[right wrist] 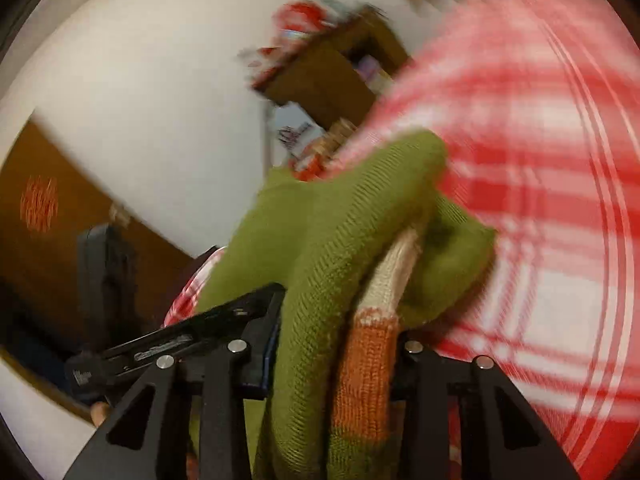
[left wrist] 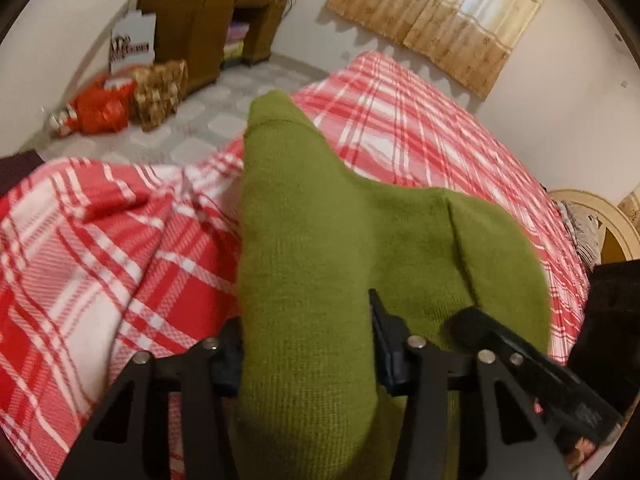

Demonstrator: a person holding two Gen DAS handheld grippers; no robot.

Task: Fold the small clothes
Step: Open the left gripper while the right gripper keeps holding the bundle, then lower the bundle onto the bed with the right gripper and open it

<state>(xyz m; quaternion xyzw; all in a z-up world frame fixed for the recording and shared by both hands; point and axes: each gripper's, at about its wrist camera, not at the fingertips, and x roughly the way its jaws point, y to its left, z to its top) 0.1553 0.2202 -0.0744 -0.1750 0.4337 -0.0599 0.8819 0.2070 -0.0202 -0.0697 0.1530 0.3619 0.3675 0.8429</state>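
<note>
A small olive-green knitted garment (left wrist: pixel 320 216) hangs over the red-and-white plaid bed cover (left wrist: pixel 100 240). My left gripper (left wrist: pixel 308 344) is shut on a thick fold of it, and the cloth fills the space between the jaws. In the right wrist view my right gripper (right wrist: pixel 336 360) is shut on the same green garment (right wrist: pixel 344 216), where an orange and cream striped band (right wrist: pixel 368 352) shows. The other gripper's black body lies close beside each one. The right wrist view is blurred by motion.
The plaid cover (right wrist: pixel 540 208) spreads over the bed. A brown wooden desk (left wrist: pixel 208 20) stands by the far wall, with a red bag (left wrist: pixel 100 108) and a patterned bag (left wrist: pixel 160 92) on the tiled floor. A beige curtain (left wrist: pixel 440 12) hangs on the wall.
</note>
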